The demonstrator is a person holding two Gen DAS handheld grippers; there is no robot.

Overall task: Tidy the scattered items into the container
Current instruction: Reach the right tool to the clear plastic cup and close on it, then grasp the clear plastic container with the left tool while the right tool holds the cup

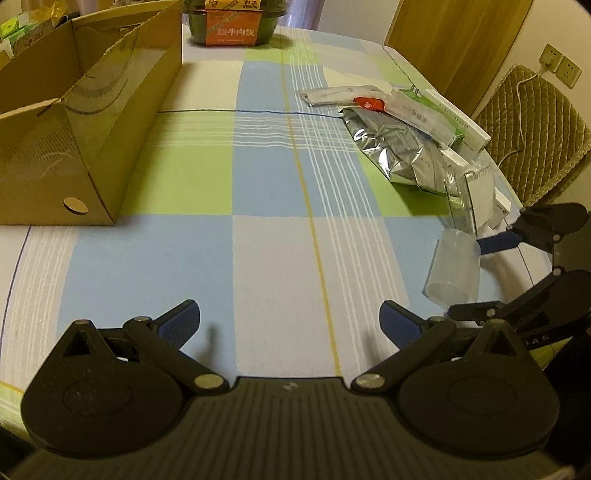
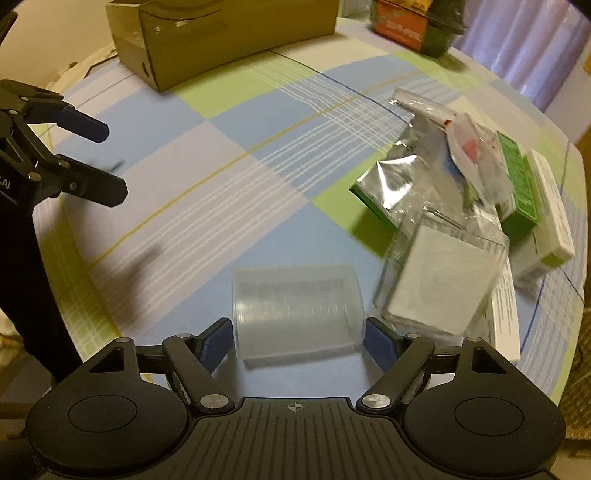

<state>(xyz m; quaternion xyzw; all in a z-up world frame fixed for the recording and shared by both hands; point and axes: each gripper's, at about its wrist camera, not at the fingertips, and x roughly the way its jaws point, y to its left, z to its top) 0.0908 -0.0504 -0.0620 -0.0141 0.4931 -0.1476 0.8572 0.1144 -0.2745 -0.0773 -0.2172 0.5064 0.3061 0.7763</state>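
**Right wrist view: fingers straddle a toppled plastic cup**

Right wrist camera looks down on a translucent plastic cup [image 2: 297,312] lying on its side on the checked cloth of the surface [image 2: 236,155]. The right gripper [image 2: 295,341] has its fingers spread wide, one blue pad [image 2: 214,341] at each end of the cup; whether the pads actually touch the plastic cannot be told, and the cup rests on the cloth.

Just right of the cup sits a heap of scattered items: a clear plastic case [image 2: 443,280] holding something white, a crumpled silver foil bag [image 2: 399,184], a green carton [image 2: 519,188], a white carton [image 2: 554,214] and a clear packet with a red spot [image 2: 469,147]. The picture is blurred there, so finer detail is lost.

A cardboard box [image 2: 221,40] stands at the far side of the surface, well apart from the heap. From the left wrist camera it appears as a long open-topped box [image 1: 92,140] on the left, with a green food tub bearing an orange label [image 1: 232,22] beyond it.

The left gripper [image 1: 290,321] hovers over bare cloth, its fingers wide apart and holding nothing. In the same view the cup [image 1: 454,266] lies at the right edge, between the right gripper's fingers [image 1: 496,242].
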